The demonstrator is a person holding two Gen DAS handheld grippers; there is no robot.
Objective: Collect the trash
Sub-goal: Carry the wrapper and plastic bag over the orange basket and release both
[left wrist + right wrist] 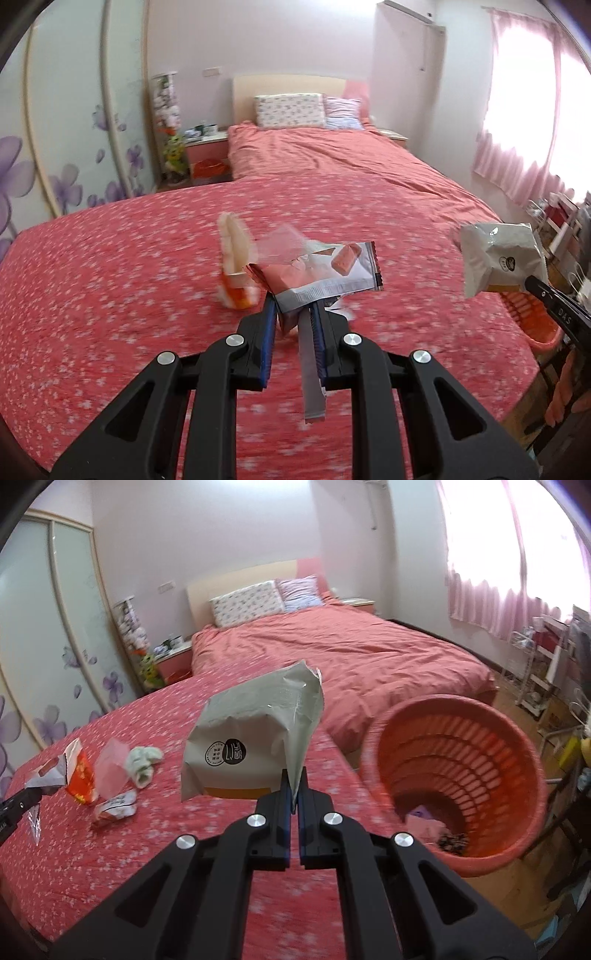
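Note:
My left gripper [293,312] is shut on a silver and pink snack wrapper [325,273], held above the red flowered bed [110,295]. A silver strip of the wrapper hangs down between the fingers. My right gripper [293,794] is shut on the edge of a grey snack bag [251,734] with a round black logo, held in the air left of the orange slatted basket [443,701]. In the left wrist view the grey snack bag [498,258] and the right gripper [533,284] show at the right edge. The left gripper [37,794] shows at the far left of the right wrist view.
On the bed lie an orange and white packet [79,775], a clear pink plastic piece [110,768], a crumpled pale green wad [144,760] and a small silver wrapper [114,808]. The basket holds some scraps at its bottom. A rack and shelves [532,672] stand under the window.

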